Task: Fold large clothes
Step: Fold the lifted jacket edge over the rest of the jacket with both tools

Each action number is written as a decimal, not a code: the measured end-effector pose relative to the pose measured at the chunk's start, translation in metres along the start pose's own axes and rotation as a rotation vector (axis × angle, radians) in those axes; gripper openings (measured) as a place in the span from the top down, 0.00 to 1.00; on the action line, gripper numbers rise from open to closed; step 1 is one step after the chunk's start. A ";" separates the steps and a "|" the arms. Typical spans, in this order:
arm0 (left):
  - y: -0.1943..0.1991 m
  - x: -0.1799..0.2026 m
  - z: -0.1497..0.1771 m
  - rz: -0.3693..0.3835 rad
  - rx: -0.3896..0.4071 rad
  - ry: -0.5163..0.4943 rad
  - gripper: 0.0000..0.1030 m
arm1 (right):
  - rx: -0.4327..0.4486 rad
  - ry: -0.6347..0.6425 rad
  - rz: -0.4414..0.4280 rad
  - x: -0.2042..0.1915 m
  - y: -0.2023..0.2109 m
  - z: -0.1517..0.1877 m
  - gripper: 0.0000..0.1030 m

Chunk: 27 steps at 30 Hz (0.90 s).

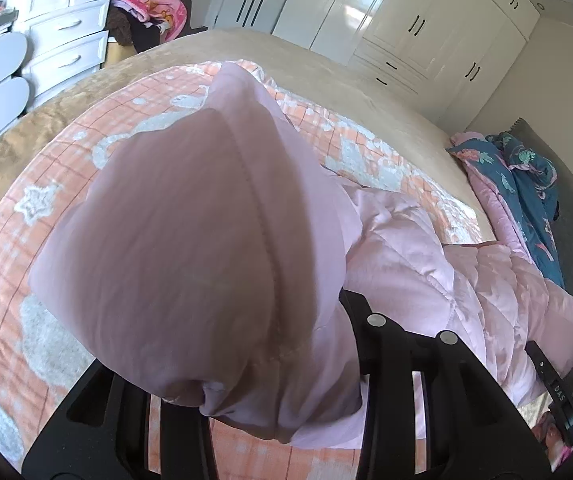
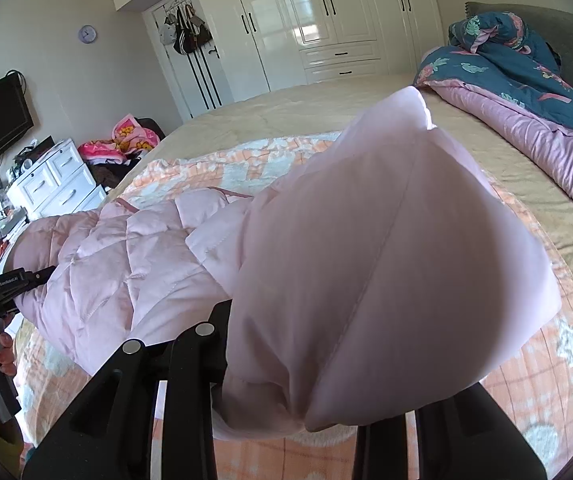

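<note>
A pale pink quilted puffer jacket (image 1: 426, 272) lies across an orange and white checked blanket (image 1: 98, 148) on the bed. My left gripper (image 1: 246, 396) is shut on a smooth pink part of the jacket, which bulges up over the fingers and hides their tips. My right gripper (image 2: 306, 412) is shut on a like smooth pink flap of the jacket (image 2: 386, 264), lifted off the blanket. The jacket's quilted body (image 2: 118, 264) stretches left in the right wrist view. The left gripper's body (image 2: 2, 284) and the hand that holds it show at that view's left edge.
A beige bedspread (image 2: 286, 116) covers the bed. A teal and pink floral duvet (image 2: 526, 80) is bunched by the grey headboard. White wardrobes (image 2: 326, 20) line the far wall. A white drawer unit (image 2: 54, 188) and a pile of clothes (image 2: 126, 140) stand by the bed's foot.
</note>
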<state>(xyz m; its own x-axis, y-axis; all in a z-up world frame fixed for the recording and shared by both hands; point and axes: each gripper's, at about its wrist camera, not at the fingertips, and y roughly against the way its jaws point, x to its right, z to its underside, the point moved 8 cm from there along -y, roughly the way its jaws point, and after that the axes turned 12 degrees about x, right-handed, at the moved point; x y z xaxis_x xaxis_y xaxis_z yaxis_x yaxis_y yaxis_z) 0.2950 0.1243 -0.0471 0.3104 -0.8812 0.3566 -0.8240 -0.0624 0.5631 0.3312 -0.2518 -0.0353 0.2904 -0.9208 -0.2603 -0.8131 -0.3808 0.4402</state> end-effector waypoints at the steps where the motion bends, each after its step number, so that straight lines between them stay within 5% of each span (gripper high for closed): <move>1: 0.003 -0.001 0.002 0.001 -0.001 0.000 0.73 | 0.000 0.000 0.000 -0.001 0.003 0.002 0.72; 27: 0.060 -0.028 0.057 0.037 -0.037 0.032 0.69 | -0.071 -0.028 0.045 0.002 0.056 0.063 0.70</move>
<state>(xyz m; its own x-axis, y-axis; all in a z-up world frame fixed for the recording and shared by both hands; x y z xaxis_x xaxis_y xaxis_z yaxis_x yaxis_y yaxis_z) 0.2104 0.1187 -0.0656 0.2955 -0.8672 0.4007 -0.8174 -0.0125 0.5759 0.2546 -0.2702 -0.0650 0.2391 -0.9348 -0.2626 -0.7870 -0.3449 0.5115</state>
